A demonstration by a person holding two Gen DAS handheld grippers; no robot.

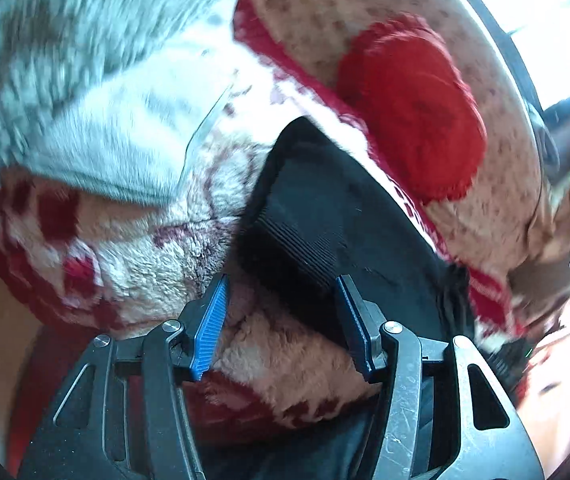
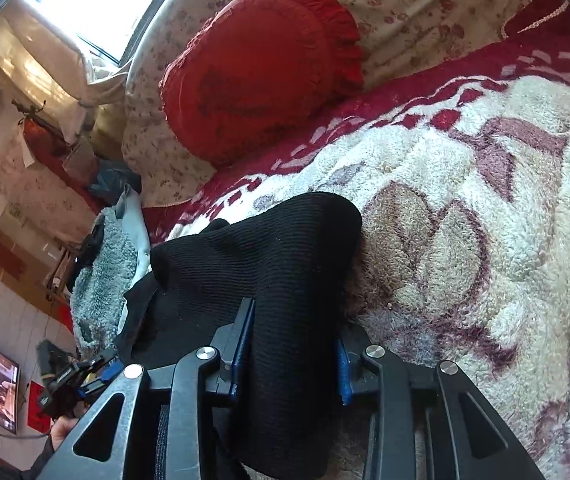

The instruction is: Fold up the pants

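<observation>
we're mid-fold on the black pants (image 2: 269, 248), not done yet.

they lie bunched on the fluffy blanket (image 2: 485, 240) below the red pillow (image 2: 261, 76); our right gripper (image 2: 291, 344) is clamped on a thick fold, our left gripper (image 1: 281, 320) stands apart, the ribbed edge brushing one blue pad, nothing pinched. flattening and the last fold look left. their long axis we cannot tell; the visible bulk runs away from the right gripper toward the pillow.
</observation>
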